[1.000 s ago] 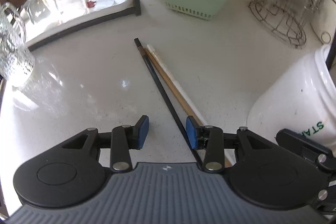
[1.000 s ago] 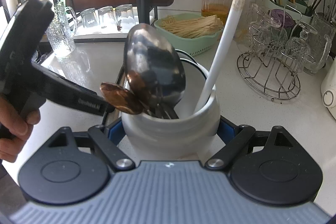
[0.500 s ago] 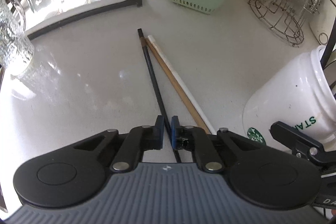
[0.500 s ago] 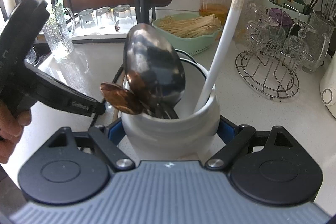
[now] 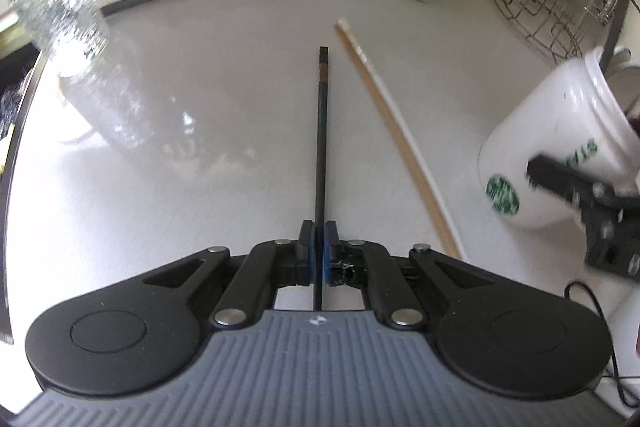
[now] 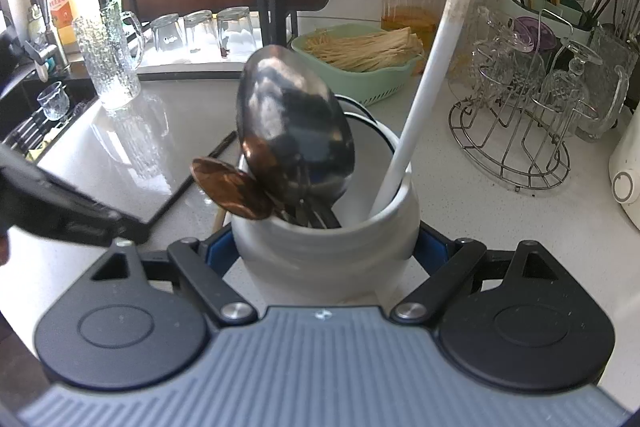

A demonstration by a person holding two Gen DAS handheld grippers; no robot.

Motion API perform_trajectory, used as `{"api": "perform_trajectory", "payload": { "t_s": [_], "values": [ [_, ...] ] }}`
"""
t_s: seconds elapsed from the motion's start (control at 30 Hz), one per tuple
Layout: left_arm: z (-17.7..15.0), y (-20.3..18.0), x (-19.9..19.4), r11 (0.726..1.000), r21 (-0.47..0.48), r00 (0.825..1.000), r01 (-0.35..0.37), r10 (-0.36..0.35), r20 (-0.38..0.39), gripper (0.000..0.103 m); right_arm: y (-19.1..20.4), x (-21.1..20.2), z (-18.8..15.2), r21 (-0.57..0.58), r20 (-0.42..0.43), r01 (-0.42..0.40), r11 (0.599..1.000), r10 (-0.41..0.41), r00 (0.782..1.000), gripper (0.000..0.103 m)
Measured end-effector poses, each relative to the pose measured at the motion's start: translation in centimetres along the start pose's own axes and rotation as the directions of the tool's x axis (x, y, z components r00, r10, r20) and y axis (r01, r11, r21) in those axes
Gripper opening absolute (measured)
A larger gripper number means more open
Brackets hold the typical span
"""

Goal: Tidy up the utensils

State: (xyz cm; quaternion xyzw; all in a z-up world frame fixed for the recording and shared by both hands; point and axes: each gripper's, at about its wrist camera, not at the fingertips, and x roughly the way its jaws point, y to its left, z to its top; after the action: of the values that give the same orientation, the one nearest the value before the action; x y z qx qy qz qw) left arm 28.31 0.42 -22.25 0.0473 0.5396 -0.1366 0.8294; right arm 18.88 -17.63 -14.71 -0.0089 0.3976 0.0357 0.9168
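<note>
Black chopstick (image 5: 321, 147) now lifted, pinched between left tongs (image 5: 319, 253).

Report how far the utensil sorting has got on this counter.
Done: spoons and a white utensil already stand in the white jar, which the right claw grips. In hand: the left claw is shut on the black chopstick. Left: the wooden chopstick and the white one beside it still lie on the counter; none of the three is in the jar yet.
</note>
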Motion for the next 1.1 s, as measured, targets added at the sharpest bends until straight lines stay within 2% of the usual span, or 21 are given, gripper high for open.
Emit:
{"api": "perform_trajectory", "payload": {
  "t_s": [0.27, 0.47, 0.53, 0.6, 0.63, 0.93, 1.1],
  "values": [
    [-1.8, 2.6, -1.4, 0.999, -0.017, 0.998, 0.045, -0.046, -0.048, 0.005, 0.1, 0.0, 0.0, 0.002, -0.002, 0.002, 1.000, -0.002, 1.000, 0.091],
    [-1.3, 3.2, -1.6, 0.997, -0.039, 0.996, 0.068, -0.070, -0.052, 0.006, 0.4, -0.1, 0.0, -0.004, -0.014, -0.003, 1.000, 0.003, 1.000, 0.091],
    [-0.7, 3.4, -1.5, 0.994, -0.061, 0.994, 0.090, -0.093, -0.051, 0.010, 0.4, -0.2, 0.0, -0.013, -0.017, -0.009, 1.000, 0.008, 1.000, 0.091],
    [0.0, 3.5, -1.3, 0.990, -0.081, 0.992, 0.117, -0.120, -0.039, 0.024, 0.3, -0.1, 0.2, -0.028, -0.023, -0.019, 0.999, 0.019, 1.000, 0.091],
    [0.4, 3.5, -1.1, 0.989, -0.085, 0.992, 0.119, -0.122, -0.031, 0.025, 0.3, -0.1, 0.2, -0.033, -0.025, -0.023, 0.999, 0.022, 0.999, 0.091],
    [4.7, 3.0, 0.2, 0.991, -0.041, 0.992, 0.125, -0.124, 0.021, 0.025, 0.3, 0.0, 0.4, -0.043, -0.039, -0.028, 0.999, 0.026, 0.999, 0.091],
    [6.1, 2.7, 1.4, 0.993, -0.011, 0.993, 0.115, -0.115, 0.022, 0.025, 0.4, 0.1, 0.6, -0.030, -0.050, -0.021, 0.999, 0.020, 0.999, 0.091]
  ]
}}
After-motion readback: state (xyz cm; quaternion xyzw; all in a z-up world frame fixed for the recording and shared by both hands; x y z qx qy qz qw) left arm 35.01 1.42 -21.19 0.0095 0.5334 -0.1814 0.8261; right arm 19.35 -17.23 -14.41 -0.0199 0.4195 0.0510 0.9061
